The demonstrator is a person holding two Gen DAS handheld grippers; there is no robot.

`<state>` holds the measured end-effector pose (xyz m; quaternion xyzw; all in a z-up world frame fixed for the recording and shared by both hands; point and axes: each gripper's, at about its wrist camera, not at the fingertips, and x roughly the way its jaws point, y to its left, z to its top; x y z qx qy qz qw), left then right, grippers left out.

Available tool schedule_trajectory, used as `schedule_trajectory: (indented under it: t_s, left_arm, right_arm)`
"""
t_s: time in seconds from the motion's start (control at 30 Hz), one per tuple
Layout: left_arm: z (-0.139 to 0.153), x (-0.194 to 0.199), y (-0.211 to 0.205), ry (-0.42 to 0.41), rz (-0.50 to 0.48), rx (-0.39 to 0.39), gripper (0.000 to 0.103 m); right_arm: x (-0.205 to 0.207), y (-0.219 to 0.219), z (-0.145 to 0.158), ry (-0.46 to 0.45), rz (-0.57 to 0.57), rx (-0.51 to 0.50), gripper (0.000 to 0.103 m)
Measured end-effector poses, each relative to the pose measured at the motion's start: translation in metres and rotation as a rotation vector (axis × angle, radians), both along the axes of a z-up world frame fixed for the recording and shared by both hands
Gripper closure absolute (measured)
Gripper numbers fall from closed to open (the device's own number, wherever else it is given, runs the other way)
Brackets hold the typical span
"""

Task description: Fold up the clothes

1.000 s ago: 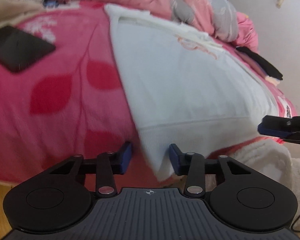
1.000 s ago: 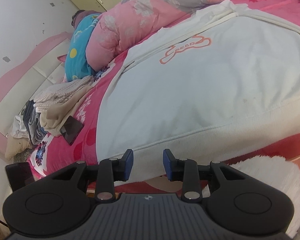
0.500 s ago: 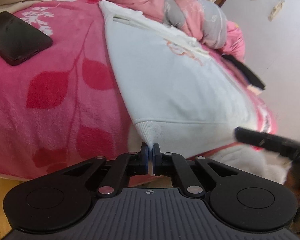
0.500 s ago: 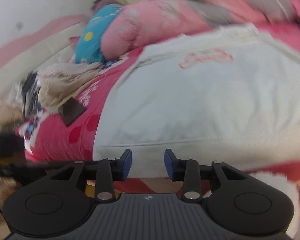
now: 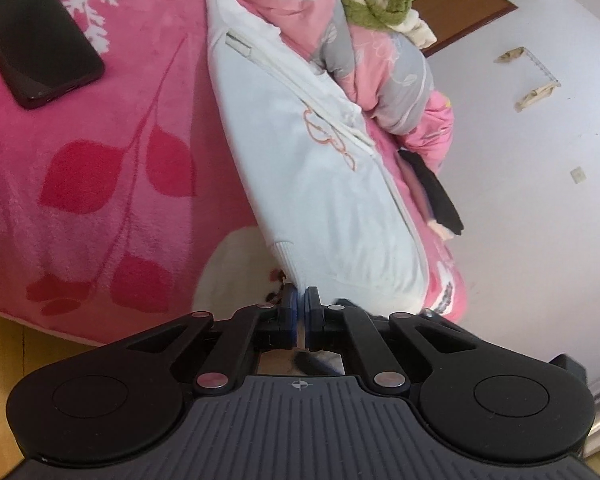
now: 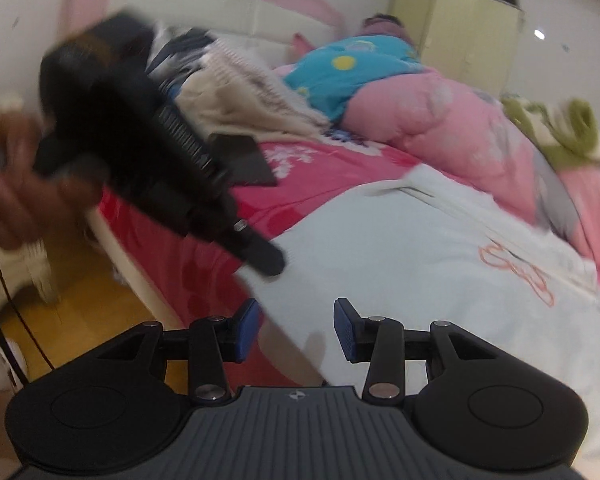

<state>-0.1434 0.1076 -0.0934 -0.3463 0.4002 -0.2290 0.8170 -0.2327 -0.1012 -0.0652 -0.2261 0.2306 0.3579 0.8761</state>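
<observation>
Lying spread over the pink blanket [image 5: 100, 184] of the bed, the white sweatshirt [image 5: 320, 184] runs through the middle of the left wrist view, its ribbed hem corner coming down to the lower centre of the frame, where the left gripper [image 5: 301, 304] has its jaws closed on that corner, the blue pads pressed together with a sliver of white cloth between them. An orange outline print [image 5: 328, 136] sits on the garment above the middle of the frame, toward its upper right edge. In the right wrist view the same sweatshirt [image 6: 420, 264] fills the centre and right, and its near hem edge passes just beyond and between the jaws of the right gripper [image 6: 296, 330], which stand wide open with nothing held; the cloth lies mostly ahead of the right-hand pad, while the left-hand pad is over the red side of the bed. The left gripper [image 6: 260, 252] shows here too, blurred, reaching in from the upper left to the garment's hem corner, with a hand [image 6: 16, 196] holding it at the left edge. A black phone [image 5: 32, 36] lies on the blanket in the upper left of the left wrist view, well apart from the sweatshirt. A bunched pink quilt [image 5: 332, 12] lies against the garment's far side, at the top of the frame.
</observation>
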Motion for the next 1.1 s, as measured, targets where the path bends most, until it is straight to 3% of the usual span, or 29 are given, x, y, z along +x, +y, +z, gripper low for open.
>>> schedule_trajectory:
  t_s: [0.17,0.6,0.67,0.8,0.97,1.1]
  left_arm:
    - [0.002,0.0,0.003,-0.004,-0.003,-0.03,0.102]
    - [0.002,0.004,0.01,0.021,-0.011,-0.092,0.102]
    - [0.001,0.004,0.011,0.025,-0.008,-0.098,0.102]
    - [-0.005,0.005,0.016,0.05,0.007,-0.144,0.101]
    - [-0.007,0.009,0.028,0.055,0.057,-0.215,0.093]
    - [-0.015,0.02,0.032,0.101,0.084,-0.229,0.073]
  right_arm:
    - [-0.001,0.016,-0.006,-0.062,0.006,-0.058,0.061]
    - [0.001,0.03,-0.011,-0.097,0.006,-0.103,0.062]
    - [0.004,0.031,-0.012,-0.095,-0.01,-0.103,0.068]
    - [0.008,0.028,-0.011,-0.082,-0.038,-0.086,0.093]
    - [0.01,0.023,-0.009,-0.062,-0.056,-0.058,0.096]
    - [0.009,0.022,-0.007,-0.061,-0.059,-0.048,0.096]
